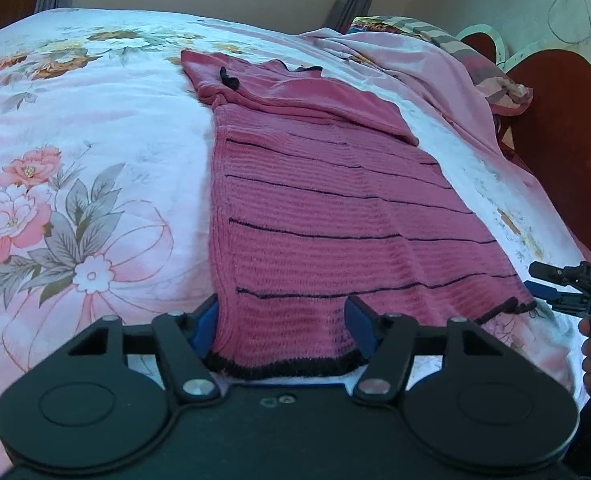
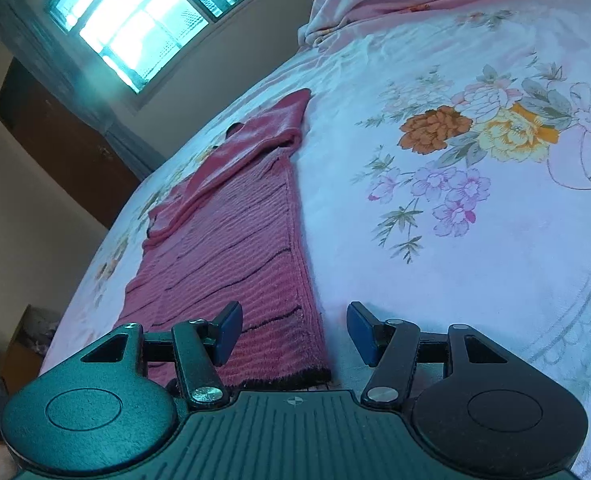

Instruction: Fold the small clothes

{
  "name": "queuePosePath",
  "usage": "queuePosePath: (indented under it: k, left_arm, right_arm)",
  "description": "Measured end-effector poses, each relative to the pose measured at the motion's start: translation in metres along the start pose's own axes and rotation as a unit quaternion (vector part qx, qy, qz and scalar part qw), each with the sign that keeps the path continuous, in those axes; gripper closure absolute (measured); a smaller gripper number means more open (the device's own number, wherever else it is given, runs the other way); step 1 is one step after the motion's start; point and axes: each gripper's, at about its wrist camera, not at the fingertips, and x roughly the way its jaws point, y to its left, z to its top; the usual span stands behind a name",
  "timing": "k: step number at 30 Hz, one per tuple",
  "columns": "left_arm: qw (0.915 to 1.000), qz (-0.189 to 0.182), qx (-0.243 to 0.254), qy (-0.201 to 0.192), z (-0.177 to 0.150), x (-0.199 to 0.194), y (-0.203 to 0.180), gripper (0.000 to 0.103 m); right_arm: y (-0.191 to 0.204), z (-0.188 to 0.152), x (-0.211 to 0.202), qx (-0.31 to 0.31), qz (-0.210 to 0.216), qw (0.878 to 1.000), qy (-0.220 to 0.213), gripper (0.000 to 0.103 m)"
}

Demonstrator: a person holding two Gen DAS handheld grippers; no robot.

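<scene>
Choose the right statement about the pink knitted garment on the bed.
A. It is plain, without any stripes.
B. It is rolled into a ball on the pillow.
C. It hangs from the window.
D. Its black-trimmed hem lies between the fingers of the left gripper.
D: in the left wrist view the black hem of the pink garment lies between the fingers of the left gripper.

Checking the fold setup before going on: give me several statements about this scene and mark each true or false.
1. The pink knitted garment with thin black stripes lies on a floral bedsheet. True.
2. The garment's hem is edged in white. False: the trim is black.
3. The left hand-held gripper has the hem between its fingers. True.
4. The right hand-held gripper is clamped shut on a sleeve. False: it is open at the garment's bottom corner.
5. A window shows beyond the bed. True.
</scene>
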Motion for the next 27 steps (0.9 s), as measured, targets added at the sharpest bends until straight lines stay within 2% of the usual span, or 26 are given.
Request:
queuePosePath:
  k: [5, 7, 12, 15, 17, 19, 21, 23, 25, 27]
  left_arm:
    - [1.0000, -0.007, -0.002, 0.002, 0.001, 0.003, 0.001, 0.042]
    - [0.9998, -0.019, -0.004, 0.004, 0.002, 0.003, 0.005, 0.052]
    - [0.9945, -0.083, -0.064, 0.008, 0.005, 0.005, 0.035, 0.059]
    - [0.9951, -0.079, -0.057, 0.008, 0.009, 0.007, 0.037, 0.065]
    - [0.9950, -0.081, -0.058, 0.004, 0.012, 0.007, 0.037, 0.065]
    - [0.9939, -0.082, -0.072, 0.012, 0.012, 0.014, 0.039, 0.062]
    - [0.9907, -0.108, -0.082, 0.015, 0.012, 0.020, 0.038, 0.059]
    - [0.9858, -0.137, -0.094, 0.025, 0.012, 0.025, 0.040, 0.060]
    - [0.9824, -0.152, -0.105, 0.028, 0.011, 0.029, 0.044, 0.077]
    - [0.9779, -0.158, -0.132, 0.034, 0.007, 0.035, 0.055, 0.093]
  right_arm:
    - [-0.004, 0.000, 0.003, 0.003, 0.017, 1.000, 0.008, 0.045]
    - [-0.005, 0.003, 0.006, 0.000, 0.022, 1.000, 0.014, 0.046]
    - [-0.014, 0.014, 0.012, 0.011, 0.055, 0.998, 0.028, 0.046]
    - [-0.014, 0.019, 0.015, -0.002, 0.049, 0.998, 0.027, 0.050]
    - [-0.009, 0.022, 0.012, -0.019, 0.030, 0.999, 0.015, 0.054]
    - [-0.008, 0.022, 0.016, -0.025, 0.022, 0.999, 0.022, 0.053]
    - [-0.012, 0.018, 0.025, -0.009, 0.043, 0.998, 0.045, 0.053]
    - [-0.014, 0.017, 0.028, -0.003, 0.061, 0.996, 0.058, 0.053]
    - [-0.017, 0.019, 0.029, 0.001, 0.082, 0.994, 0.069, 0.054]
    - [-0.020, 0.019, 0.030, -0.003, 0.074, 0.995, 0.065, 0.070]
